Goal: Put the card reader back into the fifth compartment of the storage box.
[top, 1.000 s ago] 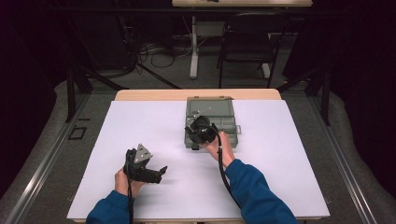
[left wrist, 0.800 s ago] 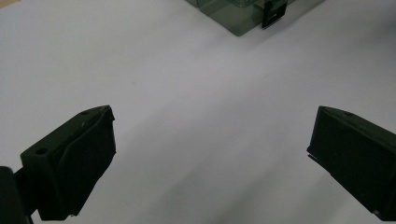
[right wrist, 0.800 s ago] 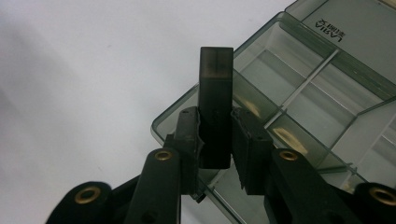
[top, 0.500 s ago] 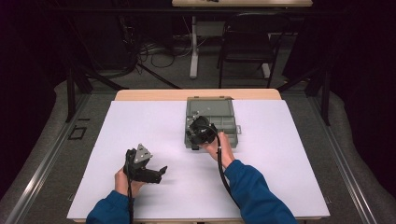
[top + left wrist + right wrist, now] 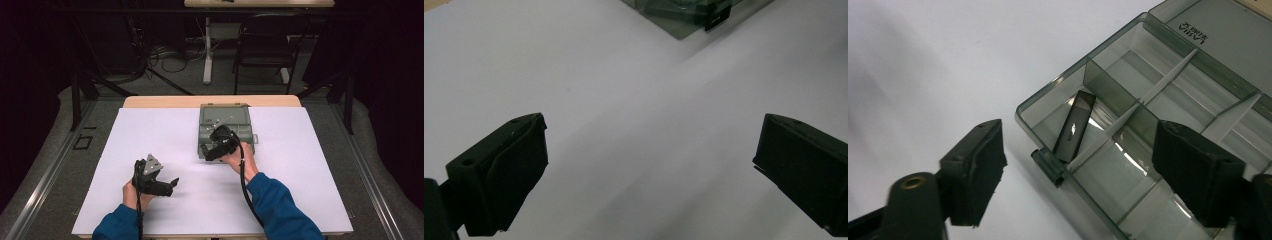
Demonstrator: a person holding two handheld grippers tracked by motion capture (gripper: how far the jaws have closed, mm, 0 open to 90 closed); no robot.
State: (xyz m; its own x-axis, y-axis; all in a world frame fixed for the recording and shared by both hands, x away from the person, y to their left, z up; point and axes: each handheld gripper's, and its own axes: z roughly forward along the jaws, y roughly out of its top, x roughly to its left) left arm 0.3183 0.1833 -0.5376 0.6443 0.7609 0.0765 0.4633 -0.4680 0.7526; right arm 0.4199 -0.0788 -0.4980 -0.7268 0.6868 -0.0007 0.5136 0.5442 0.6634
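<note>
A white table (image 5: 150, 130) stands in a dark room, with a black chair (image 5: 262, 50) behind it. A clear gray box (image 5: 235, 120) with little compartments sits near the far edge. A small dark flat piece (image 5: 1074, 126) lies in its corner compartment, leaning on the wall, its long side pointing from the latch (image 5: 1048, 167) inward. The right gripper (image 5: 1075, 172) hovers over it; its jaws have just been opening and hold nothing. The left gripper (image 5: 649, 165) rests over bare table, jaws wide apart, with lots of room around.

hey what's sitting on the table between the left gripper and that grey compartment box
Nothing: in the high view, only bare white table lies between the left gripper and the box. The left gripper view shows the same bare stretch up to the box corner.
</note>
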